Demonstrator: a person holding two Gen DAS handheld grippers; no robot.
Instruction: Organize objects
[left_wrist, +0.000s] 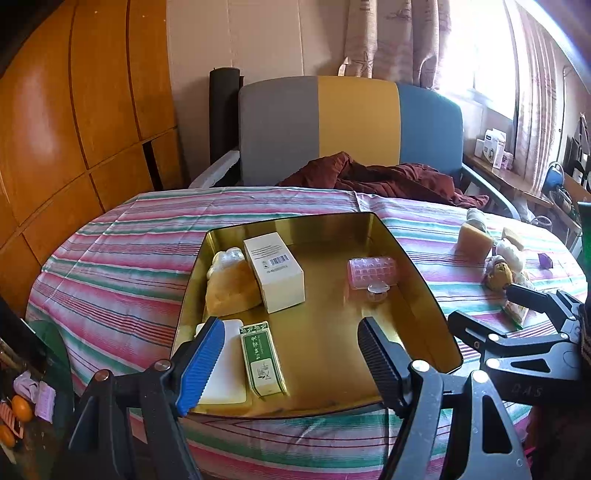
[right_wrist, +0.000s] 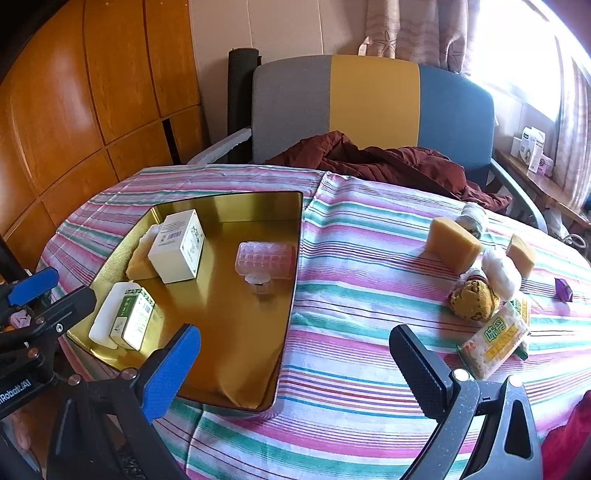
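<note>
A: Tray (right_wrist: 236, 206) — what is already stowed?
B: Two boxes, soap and a pink roller (right_wrist: 266, 255) are seen inside.
A: What is left?
B: Sponges (right_wrist: 452, 245), a packet (right_wrist: 495, 341) and bundles — well apart on the cloth. Left gripper (left_wrist: 291, 354) and right gripper (right_wrist: 295, 363) are held spread, empty.

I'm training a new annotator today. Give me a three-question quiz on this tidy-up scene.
1. True or false: the pink plastic hair roller lies inside the gold metal tray.
2. Which lies on the striped tablecloth, outside the tray?
A. green-and-white carton
B. white barcoded box
C. yellow-labelled snack packet
3. Fill in: the left gripper is ____, holding nothing.

Key: 1 true; 2 C; 3 open
</note>
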